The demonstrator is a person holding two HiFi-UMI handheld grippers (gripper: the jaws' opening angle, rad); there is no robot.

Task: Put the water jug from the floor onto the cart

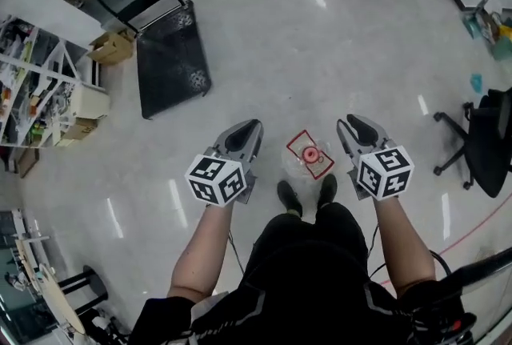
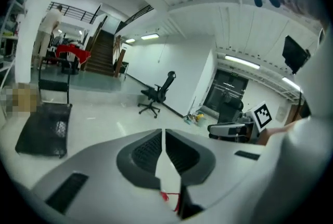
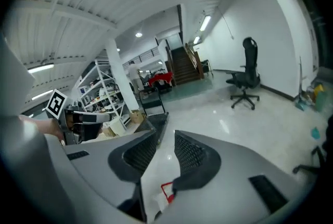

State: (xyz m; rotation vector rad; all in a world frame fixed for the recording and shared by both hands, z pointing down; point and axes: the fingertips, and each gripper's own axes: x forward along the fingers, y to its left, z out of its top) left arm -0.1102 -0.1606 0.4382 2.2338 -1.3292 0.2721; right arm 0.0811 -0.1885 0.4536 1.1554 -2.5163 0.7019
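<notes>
So the water jug (image 1: 310,155) is on the floor (image 1: 264,39), standing upright right in front of the person's shoes (image 1: 290,198). From the head view you're looking straight down its long axis, so it runs vertical, with the red cap pointing up at the camera and a red handle frame sitting like a tilted square around the neck. The body looks clear, and I can't really tell how full it is. It sits between the two grippers, a bit closer to the right one, and neither is touching it. The left gripper (image 1: 250,127) has its jaws pressed together with nothing in them. The right gripper (image 1: 352,126) has its jaws parted with a gap, and through that gap you only see shiny floor and a sliver of red low down, so it isn't gripping anything. Both point forward and somewhat down. The cart (image 1: 172,63) is a black flat platform with a tube handle at its far end, well apart from the jug, up and to the left. Just beside it there's an open cardboard box (image 1: 112,47), contents not readable from here. Past that is a white shelf rack (image 1: 36,87) crammed with mixed small stuff
</notes>
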